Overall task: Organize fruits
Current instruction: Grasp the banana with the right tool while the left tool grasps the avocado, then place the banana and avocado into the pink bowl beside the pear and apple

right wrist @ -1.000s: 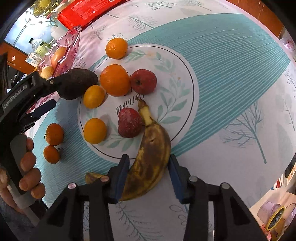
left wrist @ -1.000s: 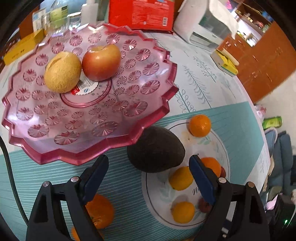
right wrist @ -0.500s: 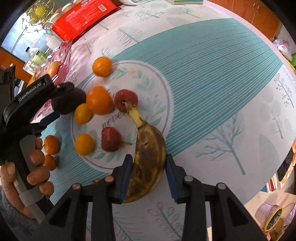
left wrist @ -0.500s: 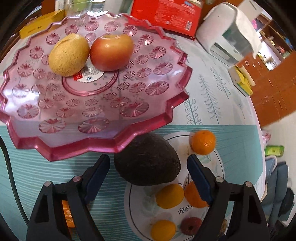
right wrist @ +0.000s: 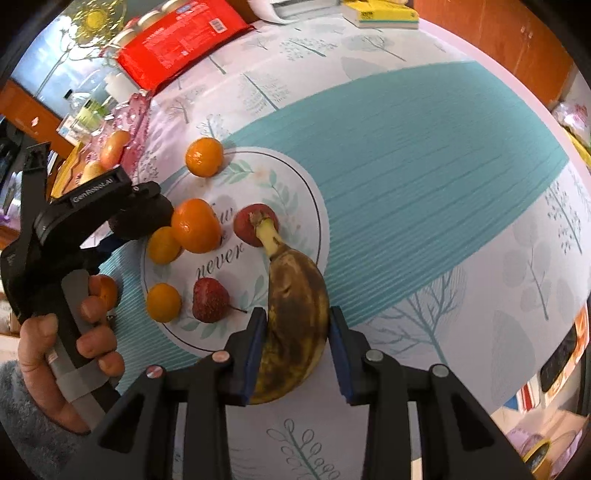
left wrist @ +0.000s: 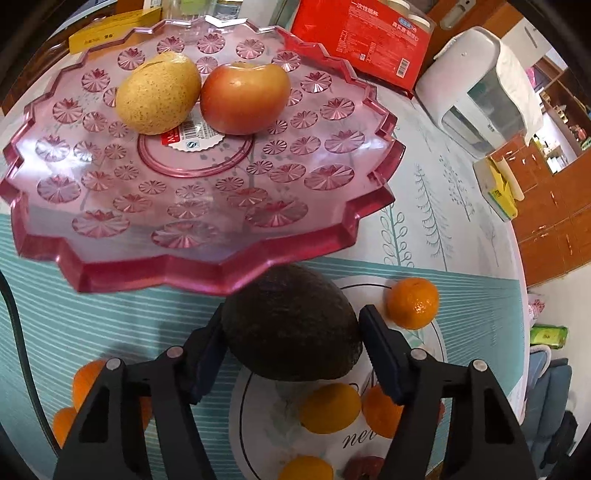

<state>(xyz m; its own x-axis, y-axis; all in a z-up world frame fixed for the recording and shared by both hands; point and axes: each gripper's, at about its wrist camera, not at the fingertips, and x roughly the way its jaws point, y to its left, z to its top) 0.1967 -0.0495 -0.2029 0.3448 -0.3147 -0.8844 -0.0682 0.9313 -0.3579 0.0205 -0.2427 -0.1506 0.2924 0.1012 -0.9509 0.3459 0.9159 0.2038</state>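
Observation:
My left gripper (left wrist: 291, 343) is shut on a dark avocado (left wrist: 291, 325) and holds it just below the near rim of the pink fruit tray (left wrist: 207, 273). A yellow pear (left wrist: 157, 98) and a red apple (left wrist: 243, 98) lie on the tray. My right gripper (right wrist: 295, 332) is shut on a brown, overripe banana (right wrist: 295, 295) lifted over the tablecloth. Several oranges, such as one orange (right wrist: 195, 225), and two red fruits, such as one red fruit (right wrist: 209, 299), lie on the round print. The left gripper also shows in the right wrist view (right wrist: 110, 206).
A red box (left wrist: 364, 35), a white appliance (left wrist: 480, 85) and a yellow pack (left wrist: 496, 184) stand beyond the tray. More oranges (left wrist: 85, 380) lie at the left near the table edge. Bottles stand at the back.
My left gripper has closed on the avocado and lifted it toward the tray. My right gripper has raised the banana and pulled back a little.

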